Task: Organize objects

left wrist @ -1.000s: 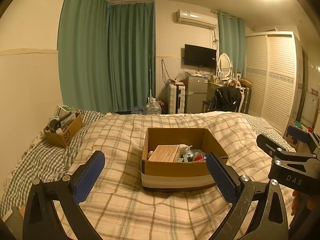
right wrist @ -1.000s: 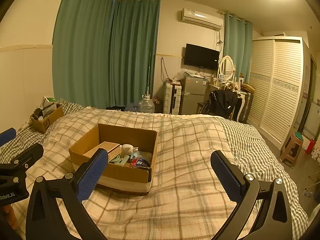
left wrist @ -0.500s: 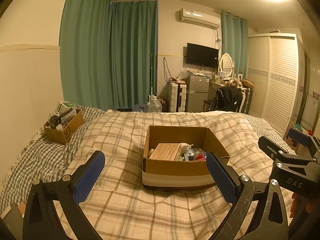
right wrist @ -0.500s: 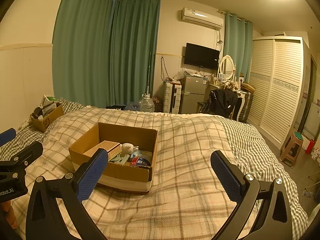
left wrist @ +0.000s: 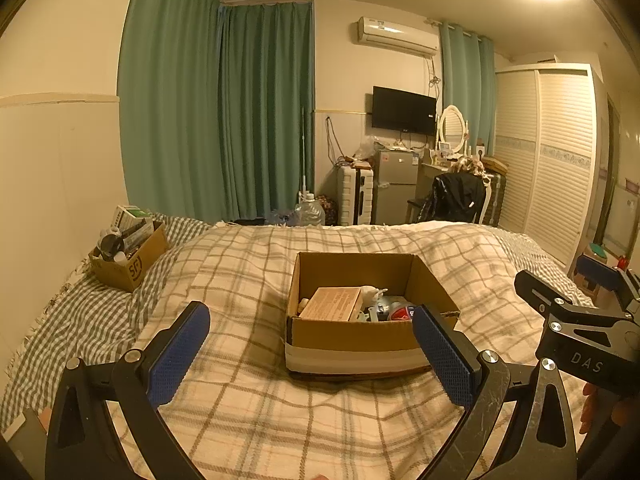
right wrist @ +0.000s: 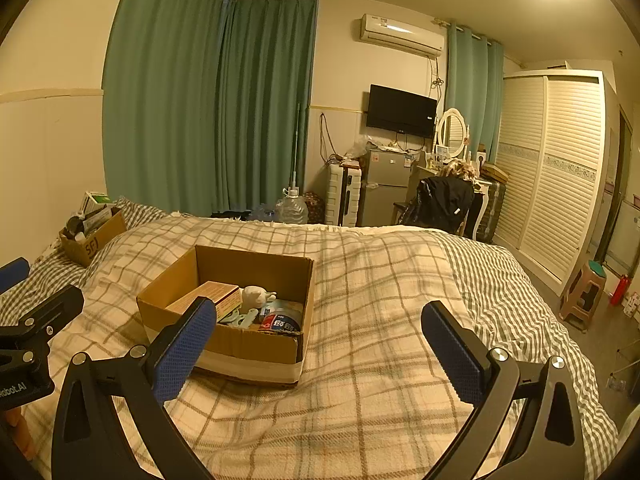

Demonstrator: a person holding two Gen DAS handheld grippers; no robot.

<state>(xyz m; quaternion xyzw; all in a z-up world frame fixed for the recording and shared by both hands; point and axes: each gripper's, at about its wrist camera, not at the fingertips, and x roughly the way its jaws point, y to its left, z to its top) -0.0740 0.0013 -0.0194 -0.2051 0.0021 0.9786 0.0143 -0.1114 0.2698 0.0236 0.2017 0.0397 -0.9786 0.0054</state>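
Note:
An open cardboard box (left wrist: 360,338) sits on the plaid bed; it also shows in the right wrist view (right wrist: 256,346). Inside lie a tan carton (left wrist: 331,304), a white figurine (right wrist: 256,295), a light blue piece (right wrist: 240,316) and a red-and-blue tin (right wrist: 280,323). A second, smaller cardboard box (left wrist: 130,266) full of items stands at the bed's far left. My left gripper (left wrist: 310,354) is open and empty, held above the bed just in front of the big box. My right gripper (right wrist: 320,348) is open and empty, to the right of that box.
The plaid blanket (right wrist: 380,280) covers the bed; a wall runs along its left side. Beyond the foot stand a water jug (right wrist: 291,210), a suitcase (right wrist: 344,196), a small fridge (right wrist: 386,186) and a chair with a dark jacket (right wrist: 440,202). A stool (right wrist: 584,294) stands right.
Both views have shifted slightly; the left gripper has tilted up a little. Both grippers stay open and nothing on the bed has moved.

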